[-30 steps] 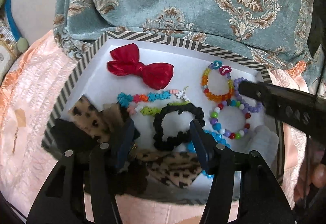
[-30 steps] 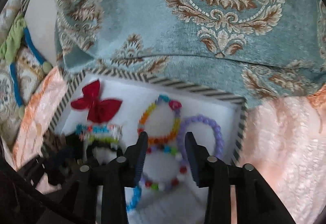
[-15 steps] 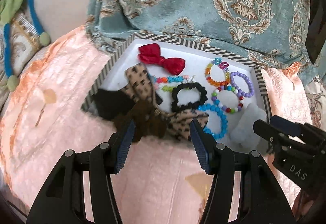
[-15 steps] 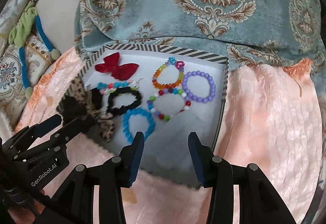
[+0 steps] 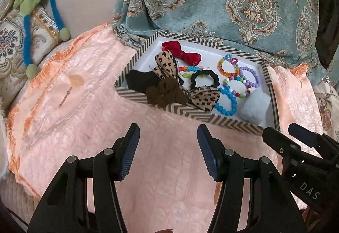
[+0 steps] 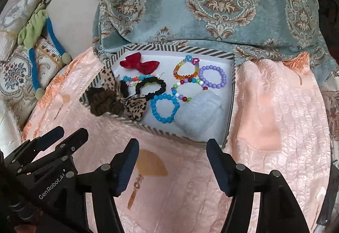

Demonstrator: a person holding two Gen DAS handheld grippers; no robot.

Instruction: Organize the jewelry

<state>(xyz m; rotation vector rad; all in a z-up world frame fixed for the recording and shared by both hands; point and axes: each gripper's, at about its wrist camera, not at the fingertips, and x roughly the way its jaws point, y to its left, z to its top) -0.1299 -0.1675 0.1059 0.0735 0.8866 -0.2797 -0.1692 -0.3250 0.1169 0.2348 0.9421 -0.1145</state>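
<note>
The left gripper [image 5: 168, 148] is hovering with jaws apart and empty; the right gripper [image 6: 172, 162], also empty, has just been opening. Bare peach bedspread [image 6: 264, 169] is lying beneath both. Ahead, the striped tray [image 6: 231, 106] is holding the bracelets [image 6: 165, 108], its long axis running left-right against the teal cushion [image 6: 211, 0].

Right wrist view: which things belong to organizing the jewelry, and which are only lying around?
Job:
tray
bead bracelets, e.g. blue, purple
black scrunchie
red bow
leopard bow

Lying about:
teal cushion
peach cover
green-blue toy
</note>
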